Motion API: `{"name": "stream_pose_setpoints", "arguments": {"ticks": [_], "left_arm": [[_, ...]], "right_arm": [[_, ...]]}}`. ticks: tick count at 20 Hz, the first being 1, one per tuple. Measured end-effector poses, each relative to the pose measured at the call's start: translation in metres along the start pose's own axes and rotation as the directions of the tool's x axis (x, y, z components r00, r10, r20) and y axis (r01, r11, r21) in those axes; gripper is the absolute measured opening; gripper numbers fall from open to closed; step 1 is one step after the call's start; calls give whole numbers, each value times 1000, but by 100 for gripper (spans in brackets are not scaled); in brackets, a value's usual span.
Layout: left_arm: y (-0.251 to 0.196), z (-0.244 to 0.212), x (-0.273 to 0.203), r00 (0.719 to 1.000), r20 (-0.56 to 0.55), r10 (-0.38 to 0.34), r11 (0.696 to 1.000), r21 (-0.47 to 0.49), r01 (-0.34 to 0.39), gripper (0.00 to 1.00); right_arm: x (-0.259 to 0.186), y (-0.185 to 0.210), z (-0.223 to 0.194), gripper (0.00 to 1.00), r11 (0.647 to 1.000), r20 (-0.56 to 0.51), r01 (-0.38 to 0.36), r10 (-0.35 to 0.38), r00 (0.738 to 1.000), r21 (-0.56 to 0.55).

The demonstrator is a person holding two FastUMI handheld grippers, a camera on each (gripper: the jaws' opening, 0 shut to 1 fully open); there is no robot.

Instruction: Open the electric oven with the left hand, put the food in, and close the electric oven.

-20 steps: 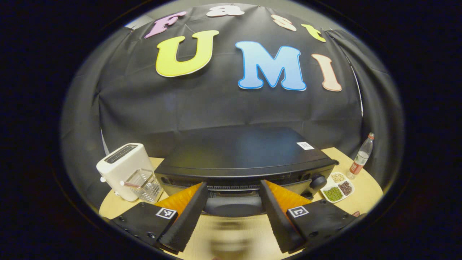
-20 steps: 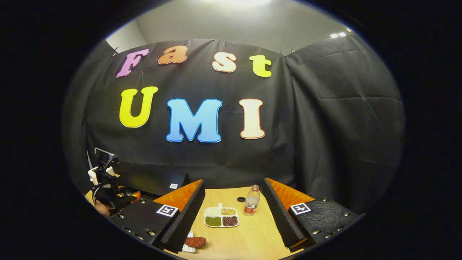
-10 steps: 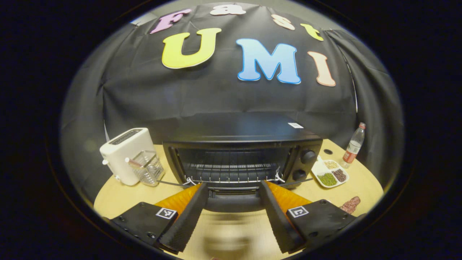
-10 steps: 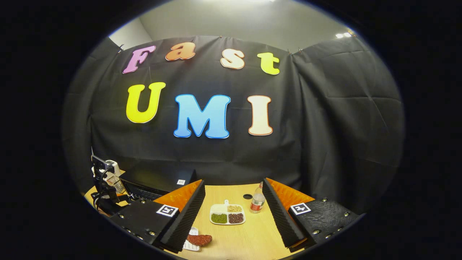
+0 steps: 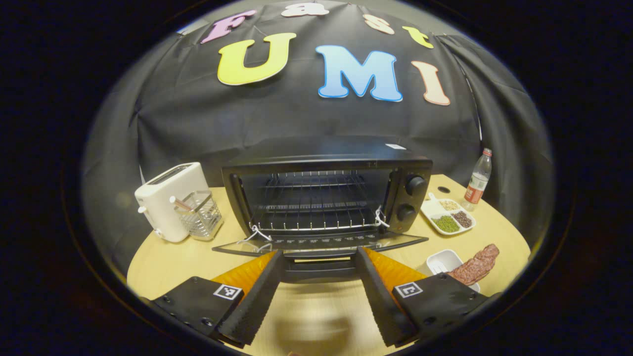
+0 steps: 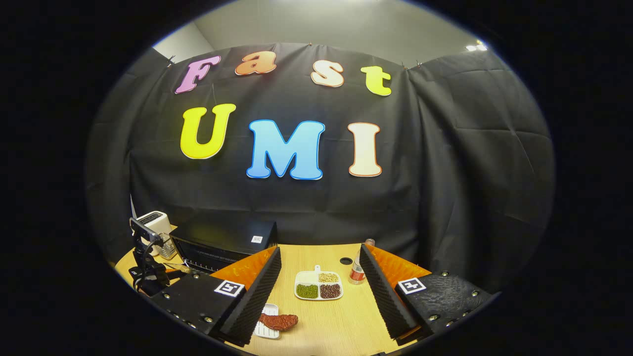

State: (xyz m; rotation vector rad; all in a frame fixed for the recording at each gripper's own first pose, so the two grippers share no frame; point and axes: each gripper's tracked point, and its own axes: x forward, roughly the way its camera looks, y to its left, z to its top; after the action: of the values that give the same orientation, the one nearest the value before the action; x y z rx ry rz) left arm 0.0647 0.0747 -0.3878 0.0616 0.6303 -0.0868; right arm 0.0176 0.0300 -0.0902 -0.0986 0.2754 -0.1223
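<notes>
Two grippers, one black countertop electric oven point(image 5: 326, 193) with its glass door point(image 5: 321, 243) down.
Left gripper point(image 5: 319, 291) straddles the door's handle, fingers spread; right gripper point(image 6: 321, 296) empty, spread. Reddish meat slab point(image 5: 474, 267) waits on white dish point(image 5: 440, 259) — lower gently, then release.

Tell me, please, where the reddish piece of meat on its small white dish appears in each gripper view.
Left gripper view: the meat lies at lower right, right of the open oven.
Right gripper view: the meat lies at bottom centre, beside the left finger.
Shared landmark: the divided bean tray, just beyond it.
</notes>
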Motion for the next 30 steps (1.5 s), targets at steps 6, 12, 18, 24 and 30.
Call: {"name": "stream_pose_setpoints", "arguments": {"ticks": [6, 12, 18, 24, 30], "left_arm": [[3, -53, 4, 993, -118, 11, 999, -29, -15, 92], [26, -55, 0, 991, -128, 43, 994, -94, -55, 99], [45, 9, -53, 997, 13, 70, 989, -134, -68, 99], [61, 77, -115, 981, 163, 110, 985, -150, -85, 95], [69, 107, -153, 960, 238, 150, 985, -114, -126, 92]], "right_arm": [[-3, 2, -14, 97, 1000, -33, -11, 11, 999, -2], [17, 14, -74, 97, 990, -206, -114, 129, 970, 85], [37, 29, -182, 97, 939, -462, -185, 306, 832, 289], [46, 42, -243, 96, 888, -533, -204, 417, 736, 413], [62, 67, -282, 96, 785, -513, -195, 548, 661, 588]]}}
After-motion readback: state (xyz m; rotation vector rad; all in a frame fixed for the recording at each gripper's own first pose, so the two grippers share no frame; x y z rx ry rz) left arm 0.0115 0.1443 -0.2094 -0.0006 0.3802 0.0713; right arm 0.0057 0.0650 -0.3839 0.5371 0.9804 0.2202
